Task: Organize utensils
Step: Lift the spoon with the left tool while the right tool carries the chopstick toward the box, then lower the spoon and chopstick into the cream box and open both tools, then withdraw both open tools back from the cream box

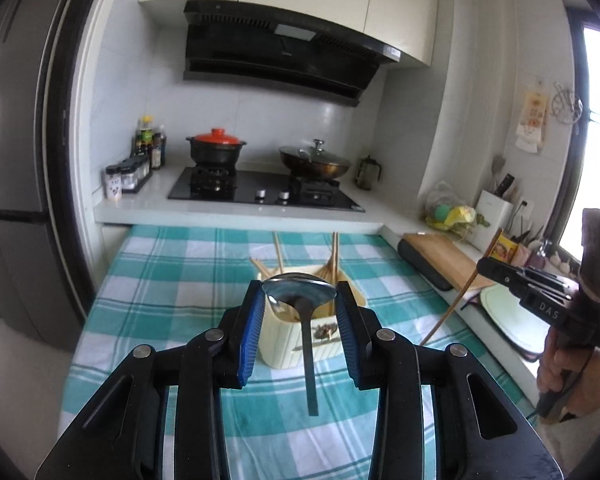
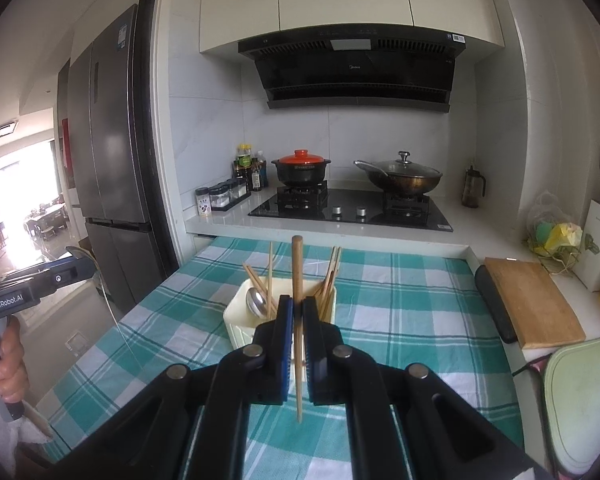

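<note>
While claws clamp: one spoon [image 1: 300, 300], one chopstick [image 2: 298, 320].

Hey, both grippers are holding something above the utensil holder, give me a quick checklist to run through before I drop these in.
1. Left gripper grip on the metal spoon: ok, bowl clamped between the blue pads, handle hanging down.
2. Right gripper grip on the wooden chopstick: ok, jaws shut on it, stick near upright.
3. Cream utensil holder standing upright on the checked tablecloth: ok.
4. Room in the holder: cannot tell; chopsticks and a spoon already stand inside.
5. Spoon handle lined up over a compartment: cannot tell from these views.
6. The two grippers apart from each other: ok.
</note>
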`<state>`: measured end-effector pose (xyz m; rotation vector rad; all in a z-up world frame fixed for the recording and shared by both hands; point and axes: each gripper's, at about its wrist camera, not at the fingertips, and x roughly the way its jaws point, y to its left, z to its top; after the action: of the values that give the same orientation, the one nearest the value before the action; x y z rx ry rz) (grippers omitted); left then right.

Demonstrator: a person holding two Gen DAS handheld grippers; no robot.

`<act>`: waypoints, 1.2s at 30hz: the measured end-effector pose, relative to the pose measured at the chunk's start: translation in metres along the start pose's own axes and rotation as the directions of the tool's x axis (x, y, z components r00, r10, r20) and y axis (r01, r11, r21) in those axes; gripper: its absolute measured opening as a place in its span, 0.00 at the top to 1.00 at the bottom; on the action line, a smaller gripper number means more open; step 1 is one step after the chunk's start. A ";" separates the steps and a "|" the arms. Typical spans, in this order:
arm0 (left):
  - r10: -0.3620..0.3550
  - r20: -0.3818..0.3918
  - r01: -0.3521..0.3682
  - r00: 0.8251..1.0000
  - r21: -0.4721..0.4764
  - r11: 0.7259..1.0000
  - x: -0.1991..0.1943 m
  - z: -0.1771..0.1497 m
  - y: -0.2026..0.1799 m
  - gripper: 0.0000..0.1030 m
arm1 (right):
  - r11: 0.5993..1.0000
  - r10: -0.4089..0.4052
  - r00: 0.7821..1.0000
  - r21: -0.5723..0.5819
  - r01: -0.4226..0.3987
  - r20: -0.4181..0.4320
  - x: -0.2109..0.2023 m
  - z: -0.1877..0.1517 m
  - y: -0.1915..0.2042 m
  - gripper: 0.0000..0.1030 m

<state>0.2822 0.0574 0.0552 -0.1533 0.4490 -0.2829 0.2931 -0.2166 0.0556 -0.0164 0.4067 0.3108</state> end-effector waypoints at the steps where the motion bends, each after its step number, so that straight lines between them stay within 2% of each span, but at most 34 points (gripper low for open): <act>1: 0.000 0.007 0.000 1.000 0.000 1.000 0.003 0.007 0.000 0.65 | 1.000 -0.006 1.000 -0.006 0.006 0.011 0.003 0.007 -0.001 0.95; 5: 0.001 0.027 -0.001 1.000 0.004 1.000 0.019 0.037 -0.003 0.65 | 1.000 -0.009 0.998 -0.005 0.009 0.057 0.016 0.037 -0.007 0.95; 11: 0.026 0.062 -0.027 0.998 0.019 0.999 0.058 0.076 -0.010 0.65 | 0.999 0.031 0.989 0.016 -0.034 0.146 0.045 0.077 -0.011 0.95; 14: 0.050 0.066 -0.051 0.997 0.013 0.999 0.083 0.084 -0.009 0.65 | 0.998 0.052 0.982 0.017 -0.056 0.180 0.066 0.084 -0.010 0.95; 17: 0.064 0.046 -0.064 0.997 0.006 0.998 0.111 0.084 -0.008 0.65 | 0.997 0.066 0.983 0.032 -0.073 0.173 0.096 0.081 -0.013 0.95; 20: 0.082 -0.001 -0.082 0.997 0.005 0.997 0.142 0.075 -0.004 0.65 | 0.995 0.076 0.992 0.059 -0.082 0.102 0.135 0.069 -0.019 0.95; 23: 0.099 -0.072 -0.100 0.992 0.002 0.995 0.173 0.061 0.002 0.65 | 0.990 0.095 0.995 0.105 -0.091 -0.037 0.178 0.050 -0.027 0.95; 25: 0.107 -0.133 -0.108 0.985 0.005 0.994 0.195 0.051 0.005 0.65 | 0.984 0.121 0.981 0.149 -0.097 -0.155 0.206 0.035 -0.033 0.95; 28: 0.121 -0.223 -0.122 0.967 0.010 0.992 0.229 0.034 0.011 0.65 | 0.978 0.145 0.942 0.190 -0.089 -0.301 0.246 0.012 -0.036 0.95; 31: 0.161 -0.280 -0.163 0.946 0.016 0.986 0.256 0.019 0.018 0.65 | 0.979 0.128 0.929 0.196 -0.062 -0.346 0.265 -0.001 -0.037 0.93; 32: 0.182 -0.292 -0.184 0.939 0.020 0.983 0.262 0.015 0.020 0.64 | 0.978 0.120 0.929 0.202 -0.050 -0.351 0.268 -0.003 -0.038 0.91; 34: 0.221 -0.296 -0.222 0.929 0.032 0.975 0.268 0.009 0.022 0.53 | 0.974 0.111 0.932 0.224 -0.033 -0.345 0.269 -0.004 -0.042 0.79; 35: 0.242 -0.289 -0.241 0.926 0.039 0.970 0.268 0.008 0.023 0.37 | 0.971 0.108 0.937 0.237 -0.028 -0.333 0.267 -0.005 -0.044 0.59; 36: 0.261 -0.272 -0.259 0.926 0.045 0.965 0.265 0.008 0.023 0.27 | 0.969 0.108 0.943 0.247 -0.028 -0.316 0.262 -0.005 -0.046 0.48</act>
<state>0.5198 -0.0001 -0.0499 -0.0435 0.7384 -0.0430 0.5340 -0.1838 -0.0535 0.1855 0.7758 0.3266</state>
